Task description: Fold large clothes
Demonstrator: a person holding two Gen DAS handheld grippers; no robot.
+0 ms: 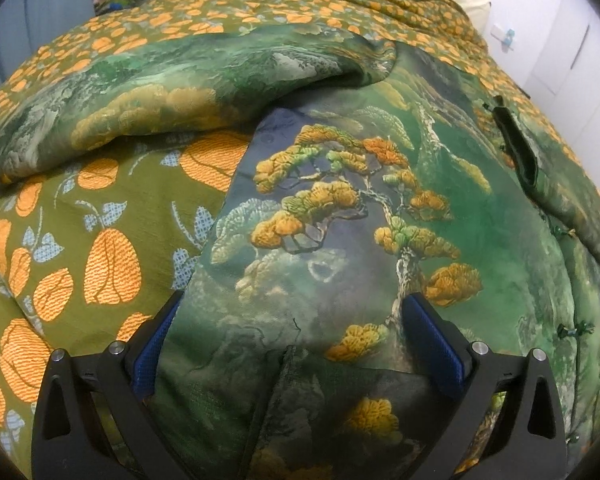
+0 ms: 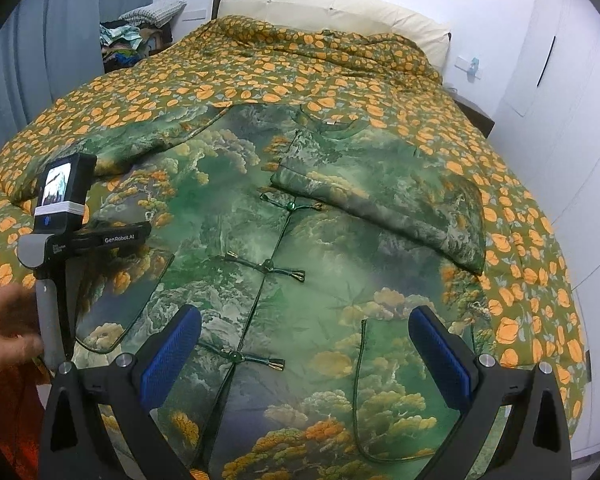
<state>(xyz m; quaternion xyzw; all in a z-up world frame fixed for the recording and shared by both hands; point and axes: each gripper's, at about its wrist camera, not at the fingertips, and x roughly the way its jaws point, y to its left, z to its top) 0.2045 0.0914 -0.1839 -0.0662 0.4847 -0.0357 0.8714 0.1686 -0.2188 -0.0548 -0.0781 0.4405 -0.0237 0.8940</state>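
A large green jacket (image 2: 300, 240) printed with trees and clouds lies face up on the bed, its knot buttons closed down the middle. Its right sleeve (image 2: 388, 196) is folded across the chest; its left sleeve (image 2: 140, 140) stretches out to the left. My left gripper (image 1: 292, 312) is open low over the jacket's left side (image 1: 340, 220), with the hem cloth bunched between its blue fingers (image 1: 428, 344). It also shows in the right wrist view (image 2: 112, 238). My right gripper (image 2: 304, 340) is open and empty above the jacket's lower front.
The bed is covered by an olive quilt (image 2: 300, 64) with orange fruit print. A cream pillow (image 2: 340, 12) lies at the head. A pile of clothes (image 2: 128, 40) sits far left by grey curtains. White cupboards (image 2: 572, 120) stand on the right.
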